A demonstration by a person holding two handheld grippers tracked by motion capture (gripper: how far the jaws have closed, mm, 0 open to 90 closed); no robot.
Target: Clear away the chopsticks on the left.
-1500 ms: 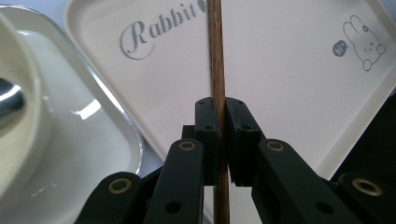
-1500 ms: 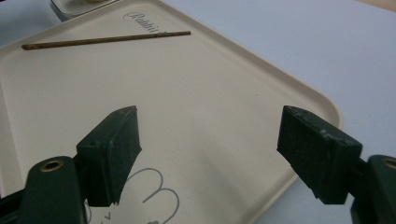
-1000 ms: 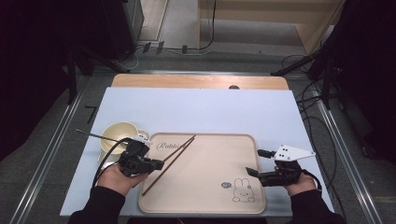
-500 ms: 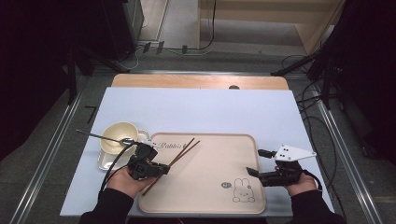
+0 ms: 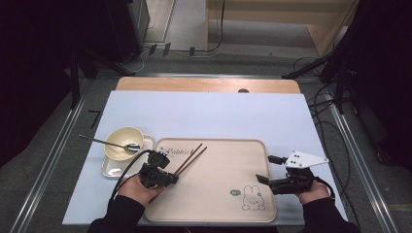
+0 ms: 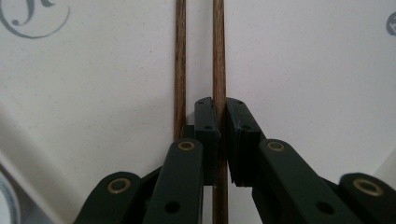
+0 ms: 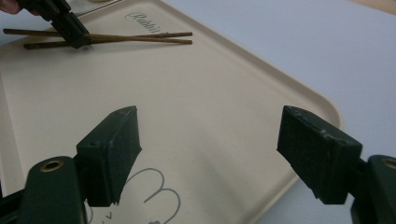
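Two thin brown chopsticks (image 5: 190,158) lie slanted over the left part of the beige tray (image 5: 228,145). My left gripper (image 5: 171,177) holds their near end. In the left gripper view it (image 6: 221,105) is shut on the right-hand chopstick (image 6: 218,51), while the other chopstick (image 6: 180,56) runs just outside the left jaw. In the right gripper view the chopsticks (image 7: 140,38) rest on or just above the tray (image 7: 224,93) and nearly cross. My right gripper (image 5: 265,169) (image 7: 210,135) stands open over the tray's right edge, with nothing between its jaws.
Left of the tray, a cream bowl (image 5: 121,138) holding a metal spoon (image 5: 109,143) sits on a small square plate (image 5: 111,167). A rabbit drawing (image 5: 253,198) marks the tray's near right corner. A pale blue mat (image 5: 209,114) covers the table.
My left gripper has sunk toward the tray and shifted a little right with the chopsticks. Their far tips now lie slightly apart. The right hand has stayed still.
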